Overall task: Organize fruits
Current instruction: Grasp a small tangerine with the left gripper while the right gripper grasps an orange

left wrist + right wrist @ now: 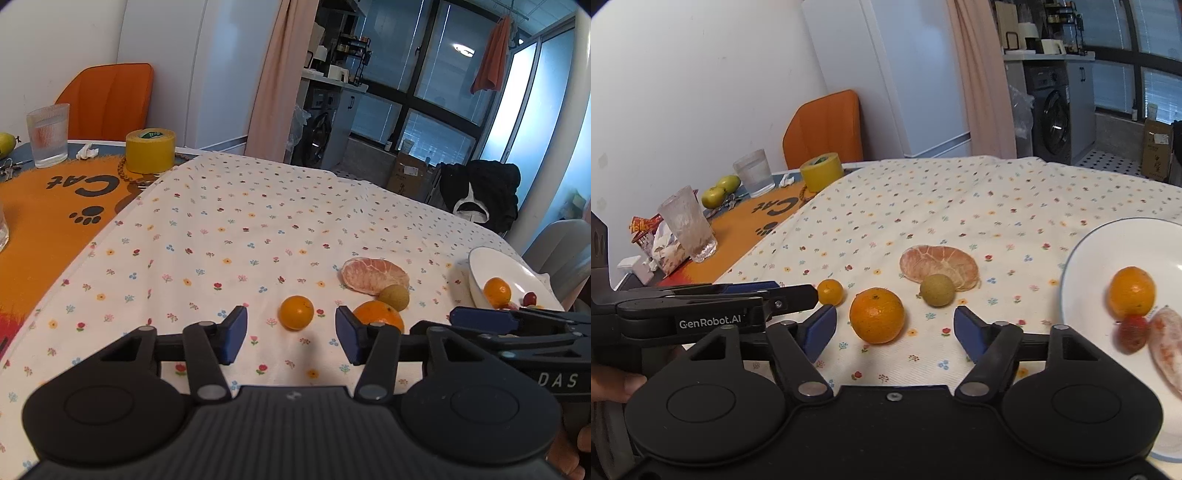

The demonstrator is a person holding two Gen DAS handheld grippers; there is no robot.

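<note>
Plate [1078,254] cut off at frame edge, contents blurred, perhaps strawberry; both jaws spread.

Small orange [296,312], large orange [876,315], green fruit [937,290], peeled segments [938,263] beside bowl [1082,258].

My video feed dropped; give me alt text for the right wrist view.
The open right gripper frames a large orange on the floral tablecloth. A white plate at right holds fruit; the open left gripper reaches toward a small orange.
</note>
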